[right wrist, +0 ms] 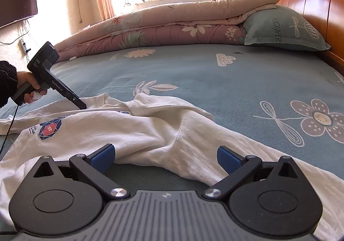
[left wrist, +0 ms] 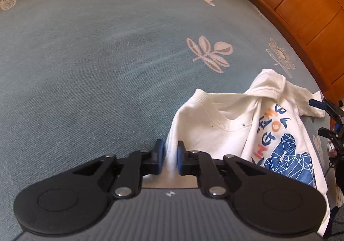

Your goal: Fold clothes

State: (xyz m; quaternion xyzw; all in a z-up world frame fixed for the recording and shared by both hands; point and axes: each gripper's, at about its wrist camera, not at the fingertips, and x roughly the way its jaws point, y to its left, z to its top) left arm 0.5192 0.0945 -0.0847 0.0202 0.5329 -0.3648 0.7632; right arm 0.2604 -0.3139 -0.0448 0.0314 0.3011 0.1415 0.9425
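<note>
A white sweatshirt [left wrist: 225, 133] with a blue and orange print lies crumpled on the bed, at the lower right of the left wrist view. My left gripper [left wrist: 171, 150] is shut on a fold of its left edge, and white cloth shows between the blue pads. In the right wrist view the sweatshirt [right wrist: 129, 131] spreads across the foreground. My right gripper [right wrist: 165, 155] stands open low over it, with a bunched sleeve between the fingers and the pads not pressing. The left gripper [right wrist: 82, 106] shows there with its tip on the far edge of the garment.
The bed sheet [left wrist: 96, 58] is blue-grey with flower prints. A wooden headboard [left wrist: 311, 4] runs along the right. A folded quilt [right wrist: 172, 23] and a green pillow [right wrist: 283, 30] lie at the far side. A hand [right wrist: 28, 82] holds the left gripper's handle.
</note>
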